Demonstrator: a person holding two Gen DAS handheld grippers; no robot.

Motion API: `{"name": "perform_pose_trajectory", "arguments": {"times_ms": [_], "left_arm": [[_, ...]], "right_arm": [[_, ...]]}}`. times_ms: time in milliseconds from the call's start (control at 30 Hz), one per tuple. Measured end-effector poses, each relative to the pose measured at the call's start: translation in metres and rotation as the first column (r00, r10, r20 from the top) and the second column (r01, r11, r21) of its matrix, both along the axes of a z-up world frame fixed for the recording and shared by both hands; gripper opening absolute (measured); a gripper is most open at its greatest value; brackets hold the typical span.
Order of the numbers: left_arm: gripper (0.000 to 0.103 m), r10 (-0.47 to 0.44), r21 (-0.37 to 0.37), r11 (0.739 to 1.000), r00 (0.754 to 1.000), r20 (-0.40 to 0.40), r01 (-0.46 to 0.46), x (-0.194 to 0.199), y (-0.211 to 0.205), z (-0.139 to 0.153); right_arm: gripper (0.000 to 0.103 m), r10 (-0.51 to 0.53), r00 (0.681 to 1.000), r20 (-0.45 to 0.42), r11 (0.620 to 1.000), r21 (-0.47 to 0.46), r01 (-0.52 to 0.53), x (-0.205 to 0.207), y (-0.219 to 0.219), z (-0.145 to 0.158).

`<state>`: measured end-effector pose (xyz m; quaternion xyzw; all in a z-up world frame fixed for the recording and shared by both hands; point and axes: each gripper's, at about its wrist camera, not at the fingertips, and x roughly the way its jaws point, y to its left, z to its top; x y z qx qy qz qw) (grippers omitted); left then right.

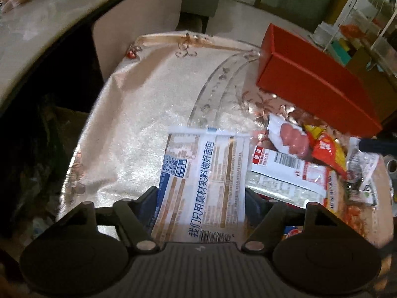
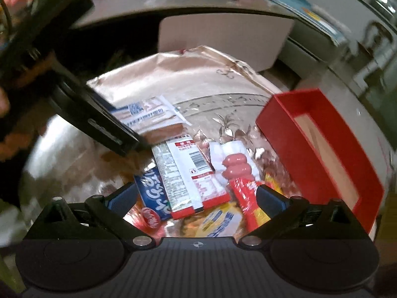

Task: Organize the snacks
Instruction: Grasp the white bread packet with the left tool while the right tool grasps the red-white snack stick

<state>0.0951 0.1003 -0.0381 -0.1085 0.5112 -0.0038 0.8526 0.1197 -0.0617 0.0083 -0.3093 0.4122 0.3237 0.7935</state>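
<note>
My left gripper is shut on a white and blue bread packet and holds it over the shiny cloth. From the right wrist view the left gripper shows at upper left with the bread packet. My right gripper is open above a pile of snacks: a red and white packet, a blue packet and a sausage packet. The sausage packet and the red and white packet also lie right of the left gripper.
An open red box stands to the right of the pile; it shows at upper right in the left wrist view. The satin cloth covers a small table. A larger table edge curves behind.
</note>
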Motion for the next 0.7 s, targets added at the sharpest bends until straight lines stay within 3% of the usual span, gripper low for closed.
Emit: {"name": "perform_pose_trajectory", "arguments": {"times_ms": [167, 300, 367, 567, 633, 700], "left_arm": [[0.064, 0.013, -0.041, 0.999, 1.000, -0.004, -0.013, -0.013, 0.010, 0.005], [0.064, 0.011, -0.050, 0.999, 0.999, -0.047, -0.014, -0.011, 0.011, -0.004], [0.065, 0.011, -0.046, 0.999, 0.996, -0.085, -0.014, -0.006, 0.009, -0.013], [0.076, 0.082, -0.050, 0.995, 0.987, -0.139, -0.090, 0.006, 0.014, -0.025], [0.078, 0.098, -0.030, 0.994, 0.985, -0.143, -0.103, 0.006, 0.013, -0.030], [0.078, 0.102, 0.005, 0.995, 0.986, -0.134, -0.103, 0.007, 0.010, -0.033]], "right_arm": [[0.103, 0.085, 0.996, -0.022, 0.995, -0.046, -0.086, 0.020, 0.029, -0.001], [0.100, 0.100, 0.980, -0.170, 0.990, -0.083, -0.115, 0.042, 0.053, -0.027], [0.100, 0.074, 0.974, -0.215, 0.986, -0.128, -0.103, 0.049, 0.057, -0.044], [0.103, -0.070, 0.922, -0.380, 0.996, -0.070, 0.047, 0.075, 0.039, -0.057], [0.103, -0.071, 0.919, -0.388, 0.997, -0.067, 0.049, 0.078, 0.037, -0.056], [0.094, -0.060, 0.933, -0.354, 0.997, -0.075, 0.035, 0.075, 0.037, -0.052]]}}
